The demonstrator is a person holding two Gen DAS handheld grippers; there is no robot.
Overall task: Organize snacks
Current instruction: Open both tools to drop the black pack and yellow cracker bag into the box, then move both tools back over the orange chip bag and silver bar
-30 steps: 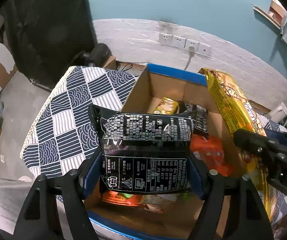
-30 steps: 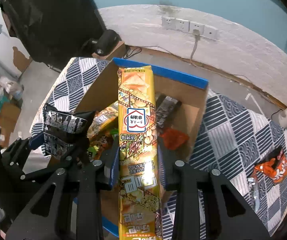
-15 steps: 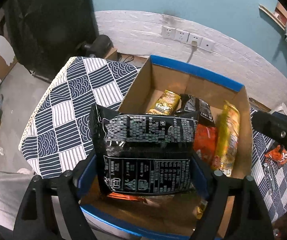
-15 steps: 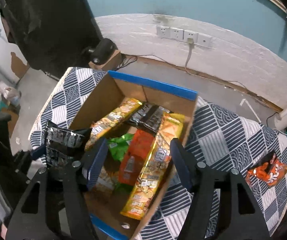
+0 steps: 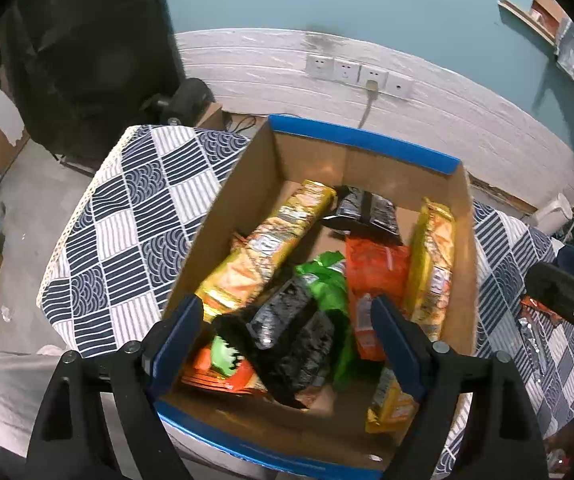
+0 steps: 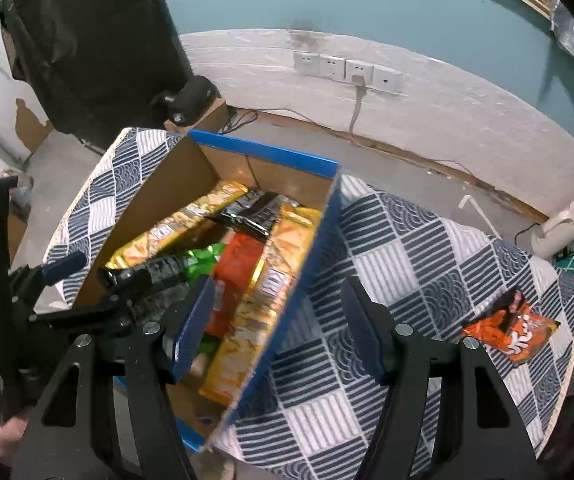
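A cardboard box (image 5: 363, 144) with a blue rim holds several snack packs. My left gripper (image 5: 287, 336) hangs open over its near end. Loose beneath it lies a black bag (image 5: 291, 344), blurred, on top of a green pack (image 5: 327, 276). A long yellow pack (image 5: 433, 256) rests along the box's right wall. My right gripper (image 6: 279, 330) hovers above that right wall (image 6: 311, 256); its jaws are opening and nothing is between them. On the tablecloth to the right lies an orange snack bag (image 6: 511, 328).
Also in the box are a second long yellow pack (image 5: 271, 244), an orange pack (image 5: 375, 276) and dark bars (image 5: 367, 212). The blue-and-white patterned tablecloth (image 6: 427, 248) spreads on both sides. A white jug (image 6: 559, 228) stands past the table's far right edge.
The left gripper let go of the black bag, which dropped into the box. The right gripper released the long yellow pack into the box and moved right, over the box's right wall.
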